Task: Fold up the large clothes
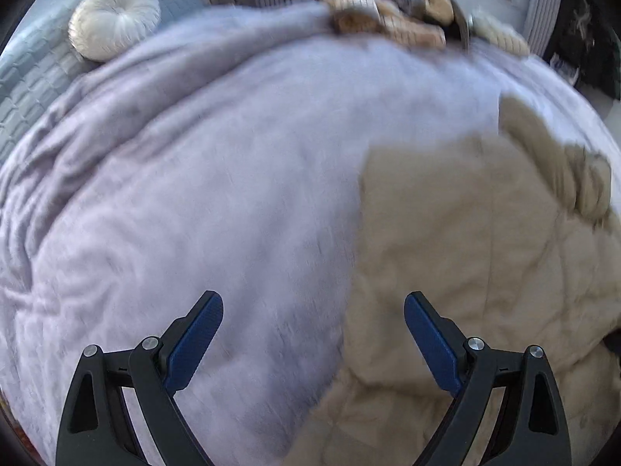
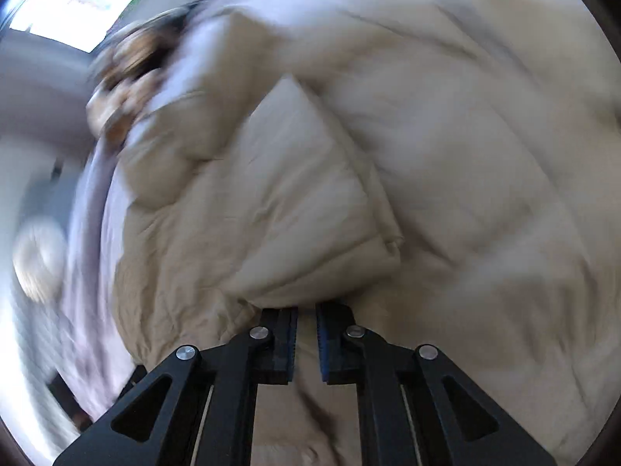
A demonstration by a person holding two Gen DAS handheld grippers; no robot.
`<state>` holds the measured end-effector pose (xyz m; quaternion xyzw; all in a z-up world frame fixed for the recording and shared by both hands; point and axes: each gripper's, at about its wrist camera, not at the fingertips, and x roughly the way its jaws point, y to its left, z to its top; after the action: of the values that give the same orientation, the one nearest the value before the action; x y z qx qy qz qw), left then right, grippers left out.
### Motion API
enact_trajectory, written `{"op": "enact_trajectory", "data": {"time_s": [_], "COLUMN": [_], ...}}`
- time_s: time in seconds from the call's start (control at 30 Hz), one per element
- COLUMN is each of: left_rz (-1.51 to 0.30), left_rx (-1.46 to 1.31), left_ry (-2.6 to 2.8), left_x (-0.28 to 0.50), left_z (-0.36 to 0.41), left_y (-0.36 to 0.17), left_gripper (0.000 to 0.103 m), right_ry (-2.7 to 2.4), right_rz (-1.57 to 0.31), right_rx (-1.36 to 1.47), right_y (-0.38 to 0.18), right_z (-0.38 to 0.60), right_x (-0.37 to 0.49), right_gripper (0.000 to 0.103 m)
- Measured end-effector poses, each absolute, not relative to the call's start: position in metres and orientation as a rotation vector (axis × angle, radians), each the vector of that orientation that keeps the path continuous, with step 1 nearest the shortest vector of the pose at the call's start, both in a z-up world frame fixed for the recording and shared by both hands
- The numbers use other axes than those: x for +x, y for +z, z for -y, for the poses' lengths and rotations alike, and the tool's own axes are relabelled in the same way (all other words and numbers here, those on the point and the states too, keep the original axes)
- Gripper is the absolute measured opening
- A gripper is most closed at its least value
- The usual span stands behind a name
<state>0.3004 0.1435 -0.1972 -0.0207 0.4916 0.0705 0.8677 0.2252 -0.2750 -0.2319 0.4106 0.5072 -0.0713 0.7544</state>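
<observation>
Beige quilted coat [image 2: 302, 202] between right tongs [image 2: 306, 312]

A pale lilac blanket [image 1: 202, 178] covers the bed, plain and fuzzy, and on it lies a beige quilted coat [image 1: 465, 256] with faint stitched panels. Beyond the blanket's far edge sit a cream round cushion [image 1: 114, 19] with radiating pleats and a heap of tan, brown and cream ribbed knitwear [image 1: 392, 7]; a grey quilted cover [image 1: 27, 77] borders the cushion. Both grippers are black with blue pads [image 1: 196, 339].

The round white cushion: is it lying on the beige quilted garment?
No, the round white cushion rests on the lilac blanket's far edge, well away from it.
</observation>
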Motion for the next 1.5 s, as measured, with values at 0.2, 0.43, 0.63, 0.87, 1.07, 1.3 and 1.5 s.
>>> {"op": "enact_trajectory", "data": {"time_s": [0.2,0.43,0.63,0.87,1.07,1.3,1.5], "left_rz": [-1.026,-1.039,-1.022,-1.086,-1.104,-1.097,-1.113], "left_rx": [-0.066,0.062,-0.021,0.146,0.145,0.113,0.131], "left_ry": [0.178,0.156,0.205,0.206,0.210,0.154,0.019], "left_x": [0.339,0.338,0.348,0.349,0.347,0.333,0.305], "left_z": [-0.147,-0.113,-0.130,-0.108,-0.104,-0.097,-0.052], "left_y": [-0.192,-0.205,-0.192,-0.226,-0.238,-0.202,-0.181], "left_gripper": [0.095,0.095,0.095,0.095,0.095,0.095,0.095], "right_ry": [-0.069,-0.034,-0.008,-0.085,-0.106,-0.161,-0.136], "right_rz": [-1.006,-1.003,-0.995,-1.124,-1.138,-1.137,-1.127], "right_rx": [0.912,1.042,1.199,0.940,0.751,0.629,0.694], "right_y": [-0.218,-0.216,-0.232,-0.236,-0.246,-0.214,-0.201], "right_z": [0.298,0.320,0.340,0.325,0.321,0.326,0.349], "right_x": [0.233,0.242,0.235,0.261,0.261,0.244,0.211], "right_gripper": [0.076,0.055,0.069,0.007,0.003,0.007,0.008]}}
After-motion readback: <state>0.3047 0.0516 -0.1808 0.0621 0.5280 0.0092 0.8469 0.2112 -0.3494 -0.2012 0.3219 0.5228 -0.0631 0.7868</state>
